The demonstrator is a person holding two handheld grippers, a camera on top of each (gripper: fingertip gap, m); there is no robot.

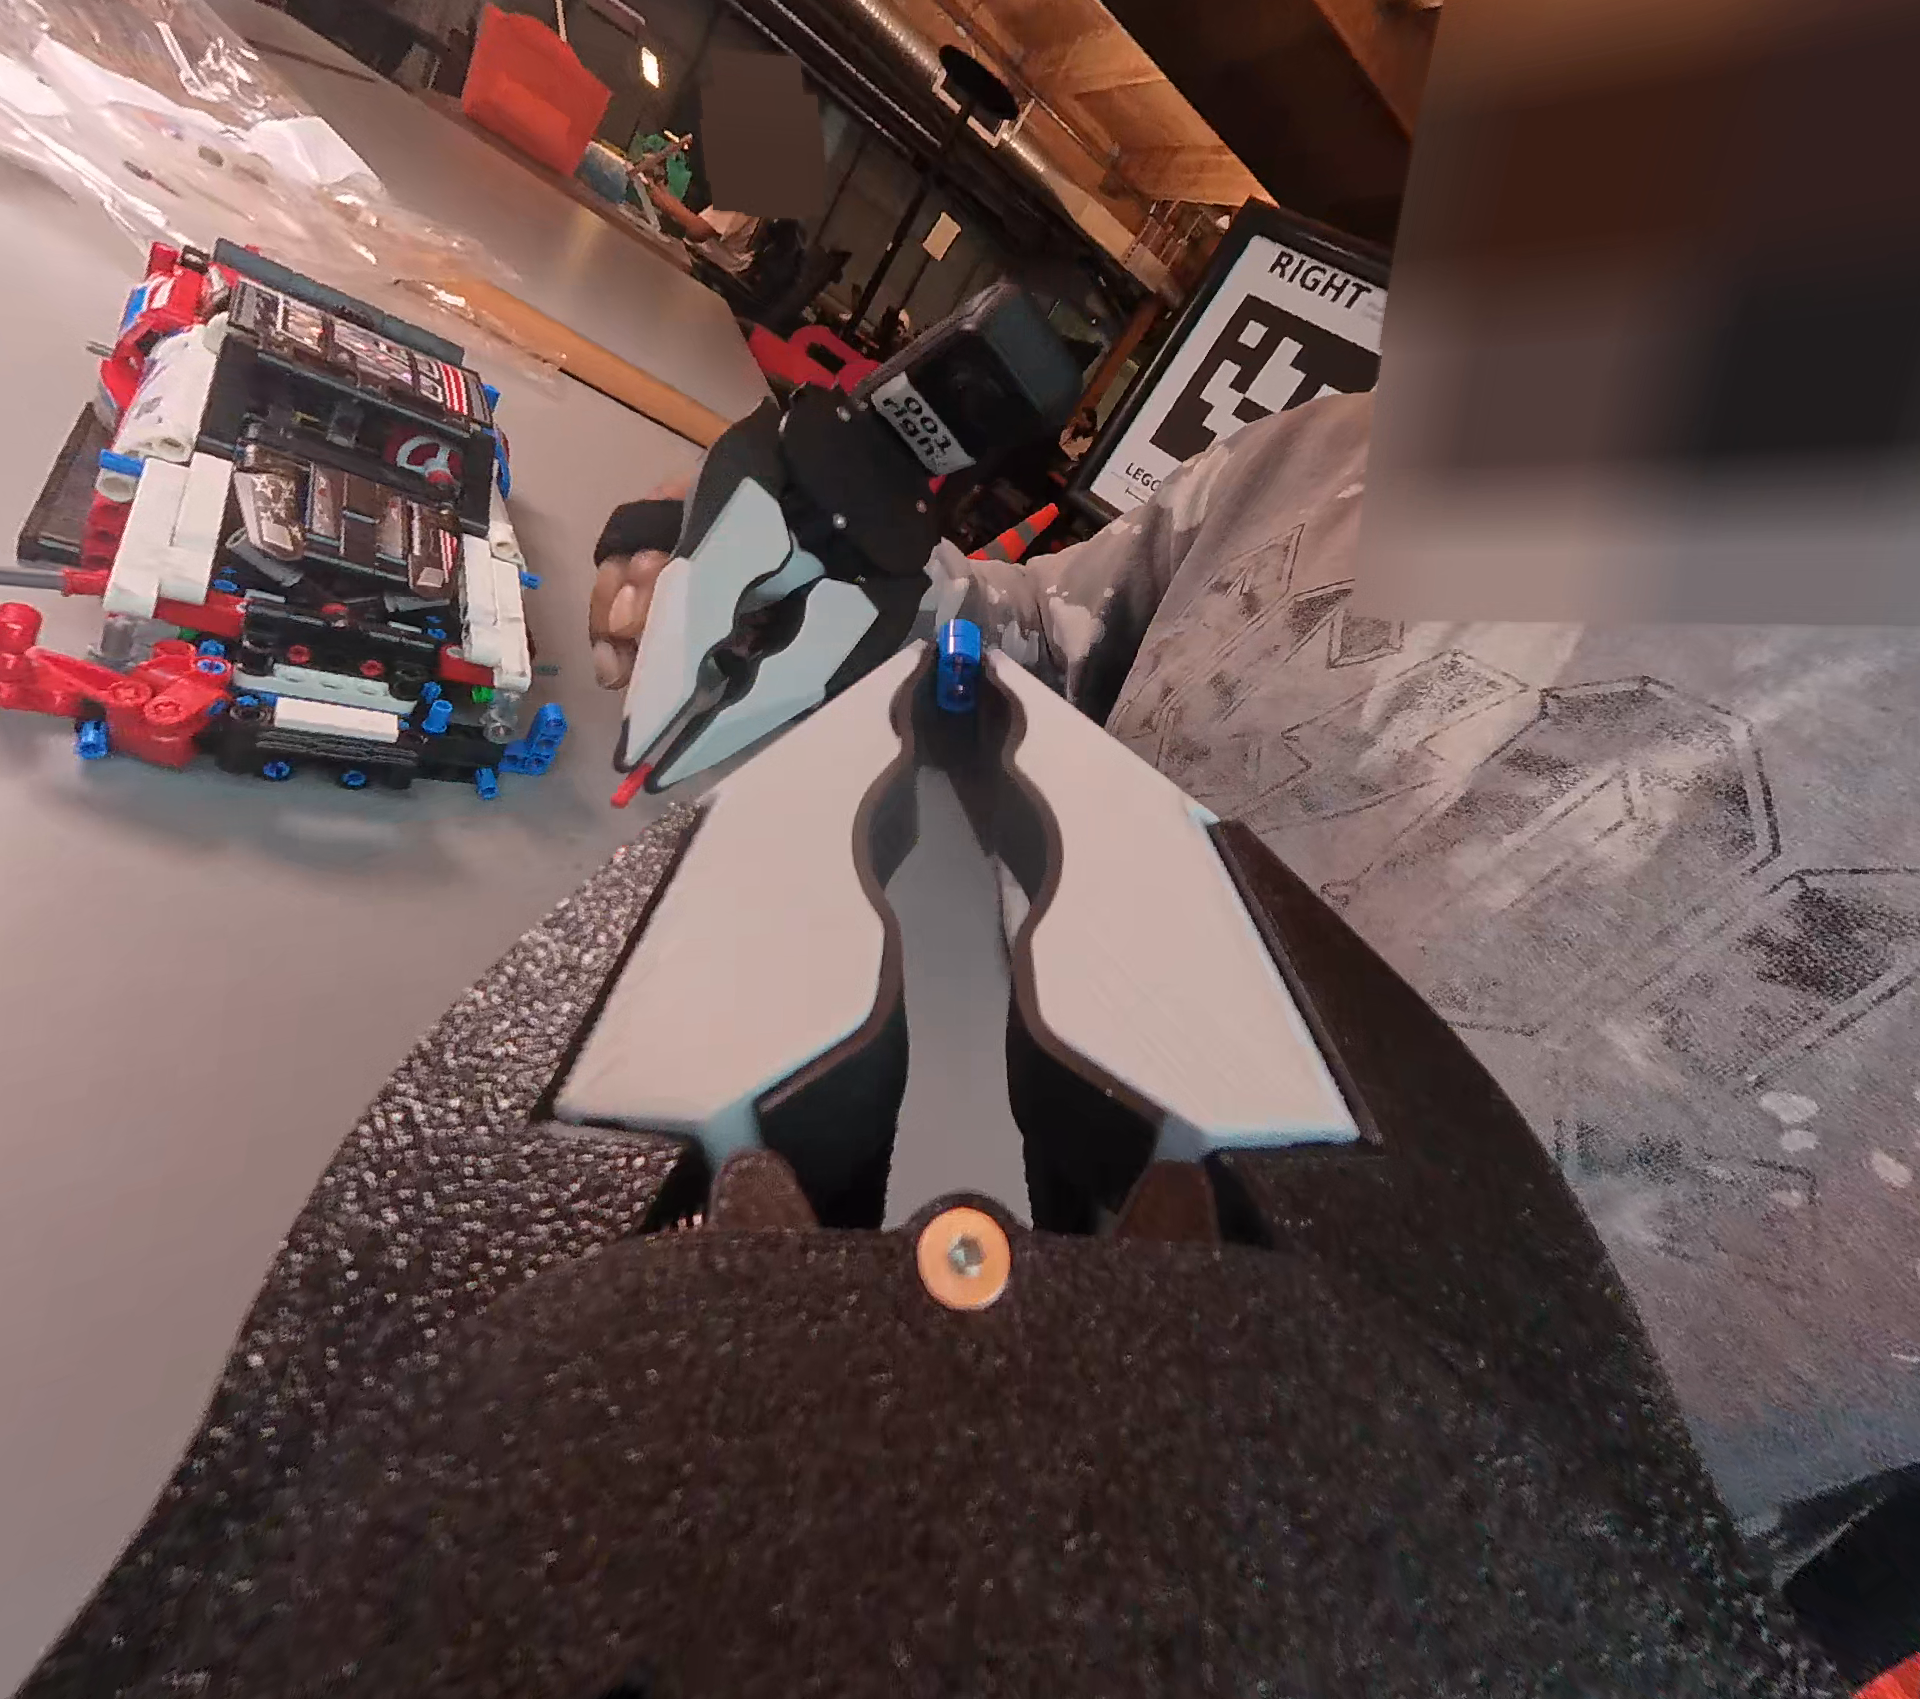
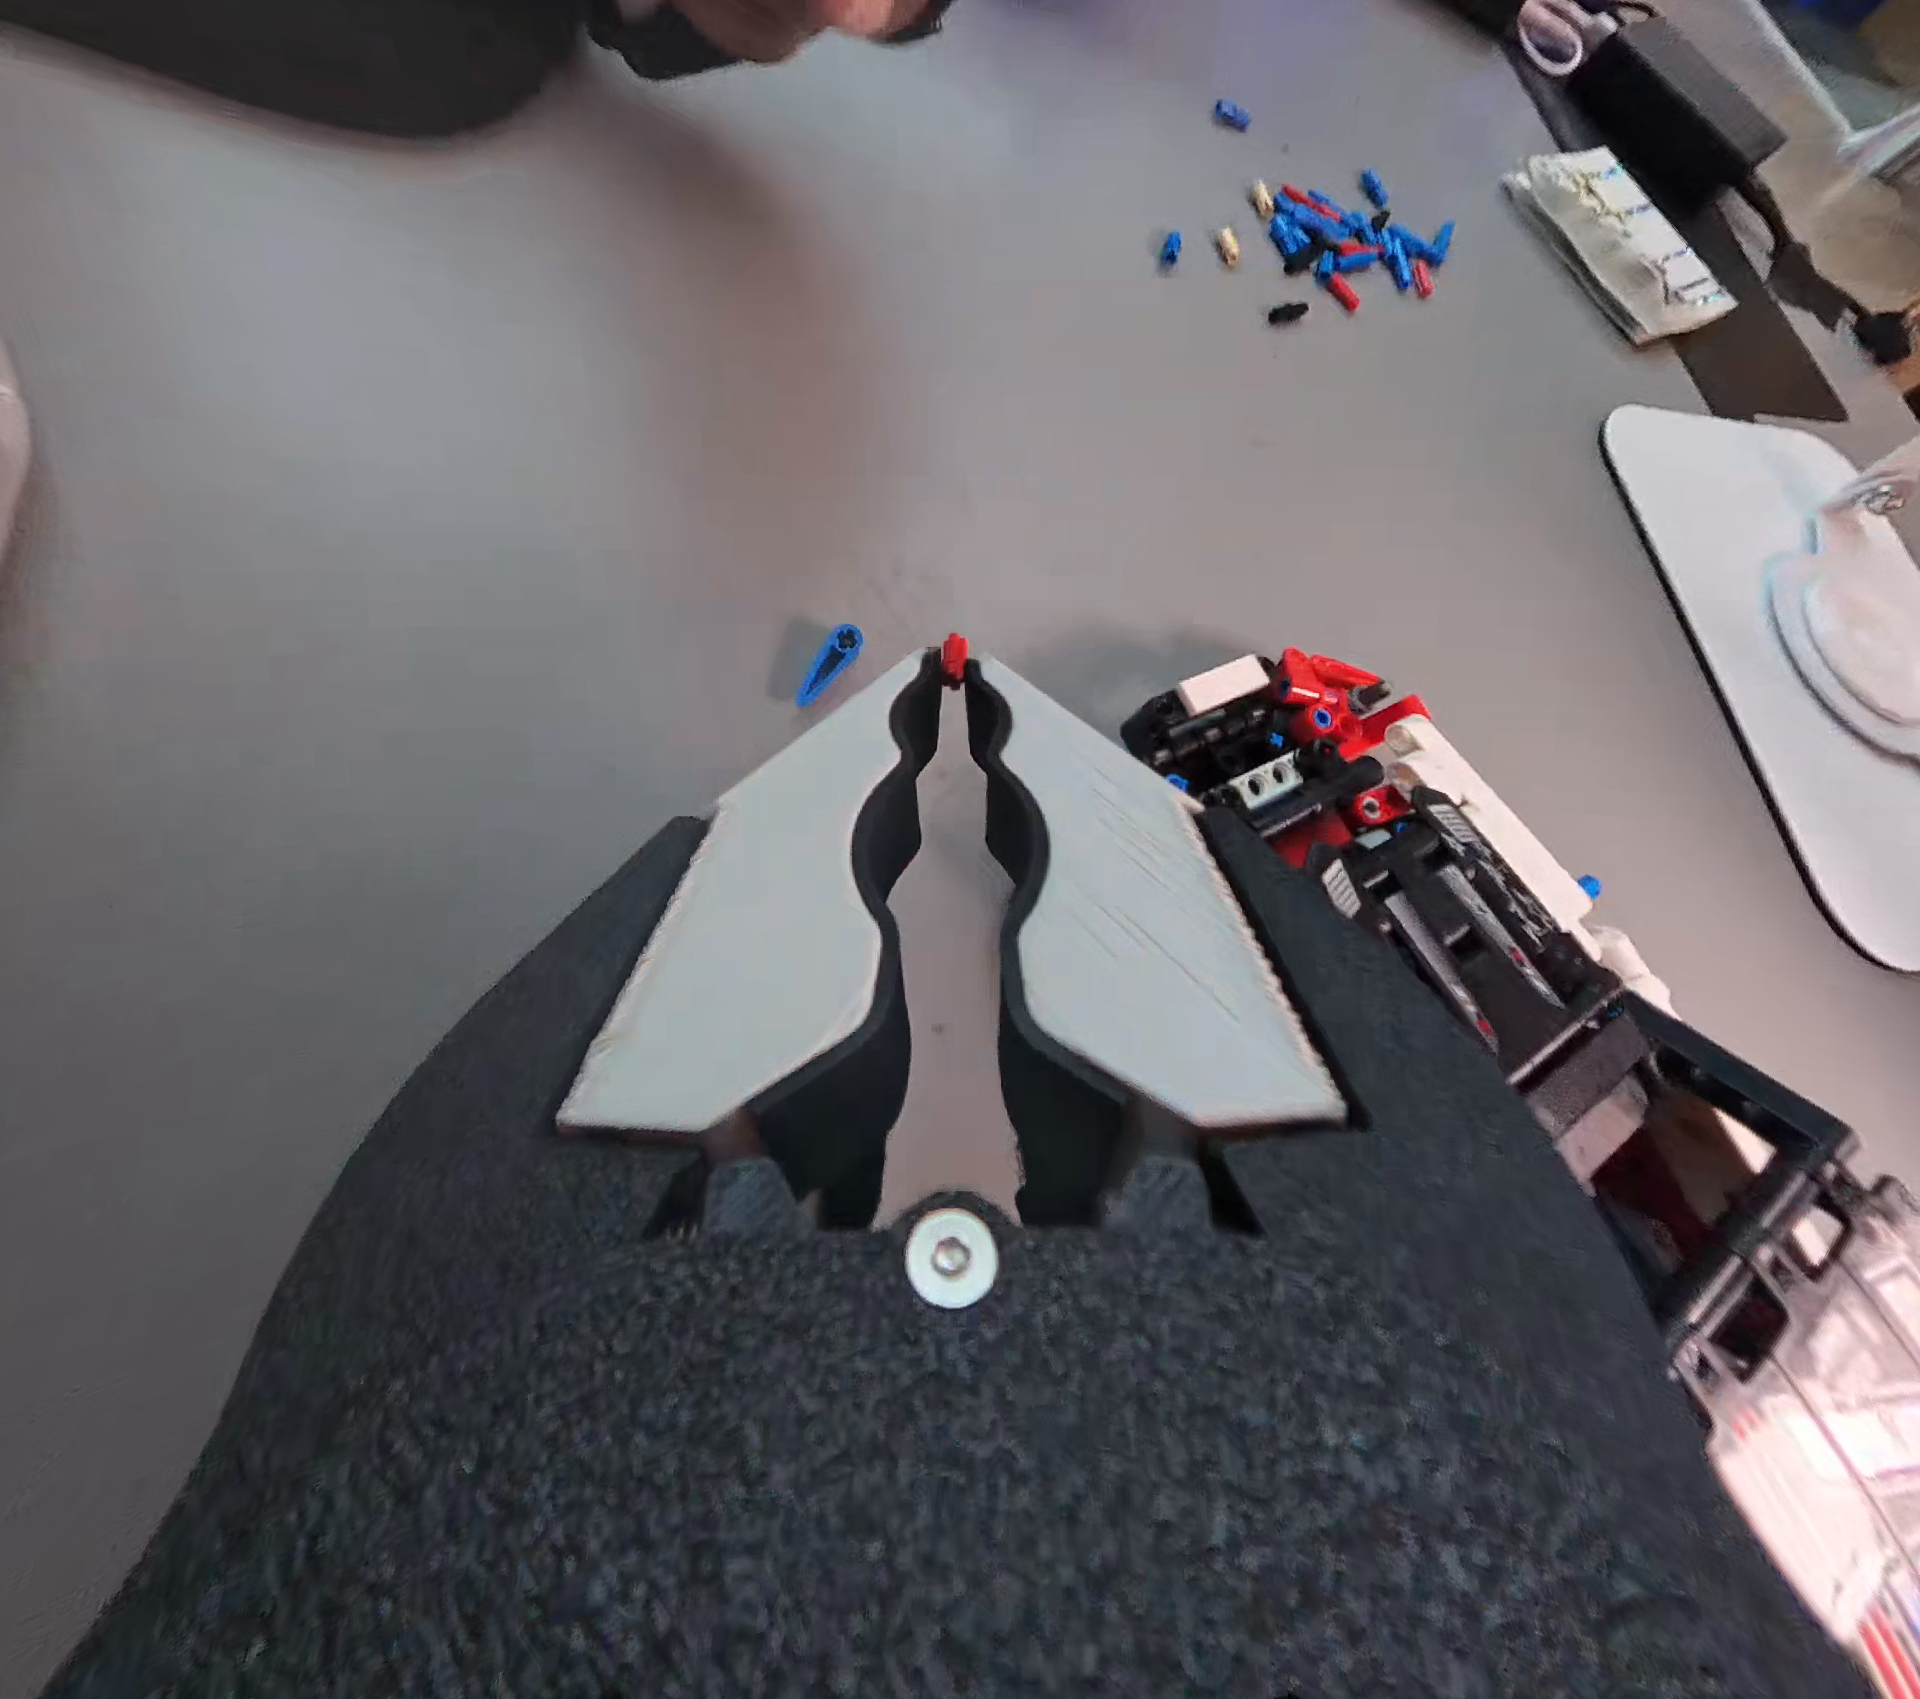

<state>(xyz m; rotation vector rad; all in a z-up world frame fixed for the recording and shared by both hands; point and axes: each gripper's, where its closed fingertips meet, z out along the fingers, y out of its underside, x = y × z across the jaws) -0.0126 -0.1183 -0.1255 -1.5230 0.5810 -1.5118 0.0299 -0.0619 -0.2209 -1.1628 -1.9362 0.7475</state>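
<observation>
Our left tongs [image 1: 957,662] pinch a small blue pin [image 1: 957,650] at their tips, raised above the table [image 1: 312,974]. Our right tongs [image 2: 953,670] pinch a small red pin [image 2: 952,657]; the brick car [image 2: 1351,776] lies just right of them, a blue piece [image 2: 828,664] just left.

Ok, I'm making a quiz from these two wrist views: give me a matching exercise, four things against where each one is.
Things:
1. blue piece
2. red pin
3. blue lever-shaped part
4. pile of small pins

Places:
A. lying alone on the table, just left of the right gripper's tips
B. pinched at the tips of the right gripper
C. loose on the table, far from both grippers
D. pinched at the tips of the left gripper

Pairs: 1-D, 2-B, 3-A, 4-C
</observation>
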